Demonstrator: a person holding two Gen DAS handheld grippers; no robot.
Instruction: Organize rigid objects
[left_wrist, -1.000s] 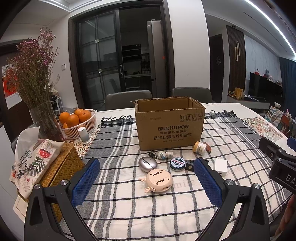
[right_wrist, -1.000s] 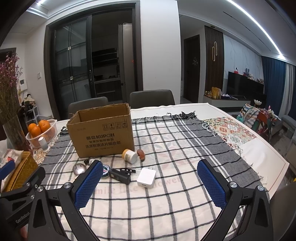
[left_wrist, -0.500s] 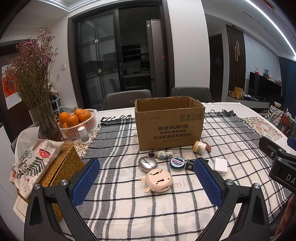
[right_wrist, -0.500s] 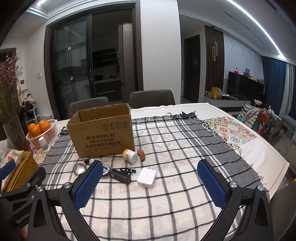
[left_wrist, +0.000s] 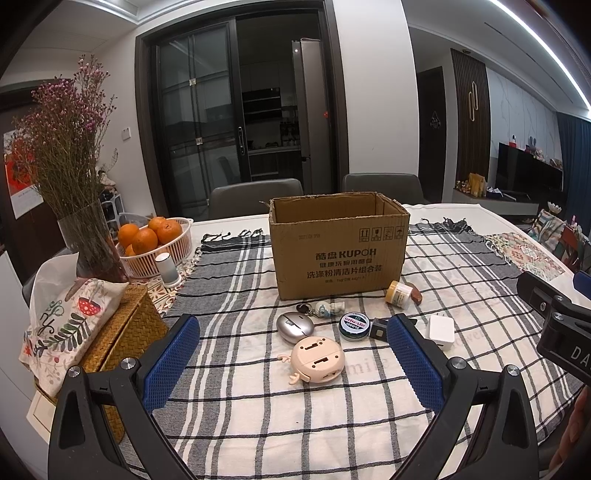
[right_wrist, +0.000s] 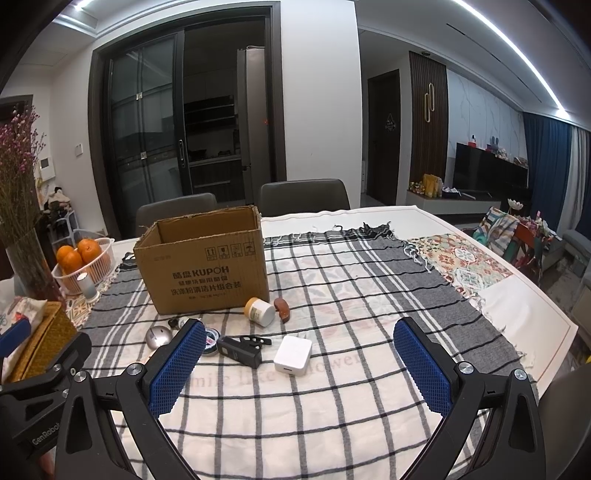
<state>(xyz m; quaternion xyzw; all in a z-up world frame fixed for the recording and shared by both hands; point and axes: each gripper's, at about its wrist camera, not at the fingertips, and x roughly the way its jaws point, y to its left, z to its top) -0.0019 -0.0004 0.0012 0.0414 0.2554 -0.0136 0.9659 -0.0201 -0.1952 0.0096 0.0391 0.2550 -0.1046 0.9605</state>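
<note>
Nothing has moved since earlier. Left gripper (left_wrist: 291, 354) and right gripper (right_wrist: 299, 362) both gape, empty. Advise centring jaws over pink case (left_wrist: 317, 360), then lifting into box (left_wrist: 338, 245).

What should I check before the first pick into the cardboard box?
1. Left gripper open and empty: ok.
2. Right gripper open and empty: ok.
3. Cardboard box upright, top open: ok. Whether anything is inside: cannot tell.
4. Nearest items free to grasp: ok. The pink round gadget lies apart from the silver mouse; the white charger lies apart from the black clip.
5. Crowded spots: not ok. The small jar lies on its side right beside a brown piece, and the keychain sits close to the mouse.
6. Grippers apart from each other: ok.
</note>
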